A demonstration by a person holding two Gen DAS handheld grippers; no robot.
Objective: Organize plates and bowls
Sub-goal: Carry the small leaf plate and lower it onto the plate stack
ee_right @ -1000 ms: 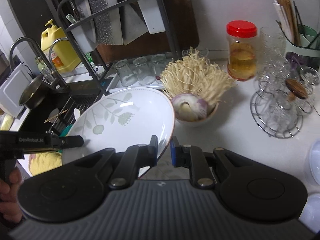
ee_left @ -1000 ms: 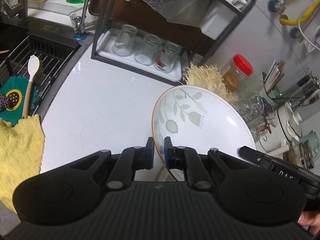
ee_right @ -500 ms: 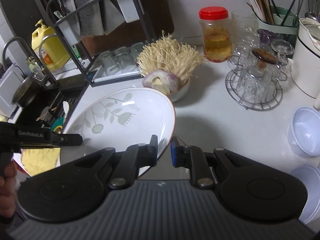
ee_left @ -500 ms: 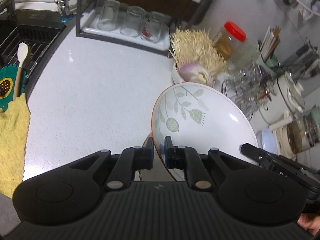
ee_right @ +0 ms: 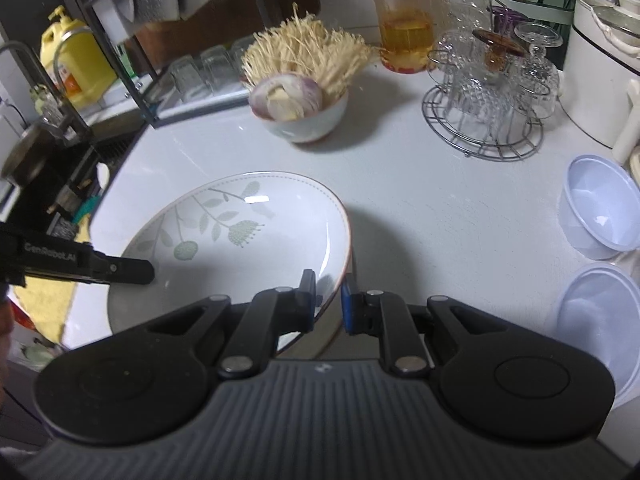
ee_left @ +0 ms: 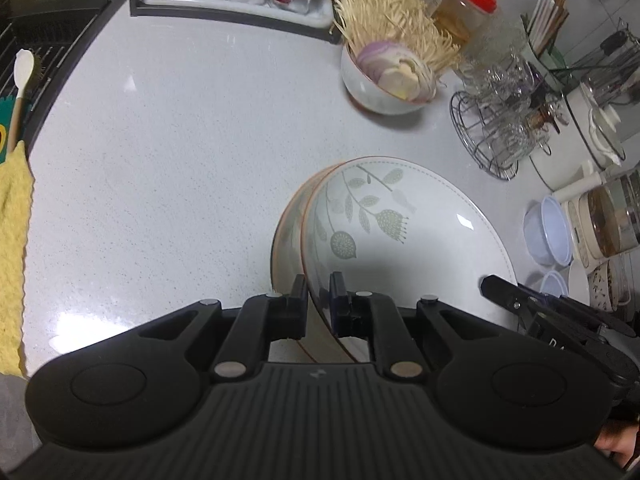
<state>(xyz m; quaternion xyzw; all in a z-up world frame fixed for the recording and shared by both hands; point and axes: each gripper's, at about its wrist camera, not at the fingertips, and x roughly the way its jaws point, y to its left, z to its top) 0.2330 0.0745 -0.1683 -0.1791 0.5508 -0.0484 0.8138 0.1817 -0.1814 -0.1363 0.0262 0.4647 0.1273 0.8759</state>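
Leaf-patterned plate (ee_right: pixel 240 232) — right gripper (ee_right: pixel 327 300) clamped

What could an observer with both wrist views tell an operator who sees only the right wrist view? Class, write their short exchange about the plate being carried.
Operator: Is the left hand-held gripper really gripping the plate? I only see its side.
Observer: Yes. In the left wrist view its pads are shut on the plate's near rim.
Operator: Is anything below the plate where it would land?
Observer: Yes. A second plate with the same orange rim shows just past the held plate's left edge. It seems to lie on the counter.
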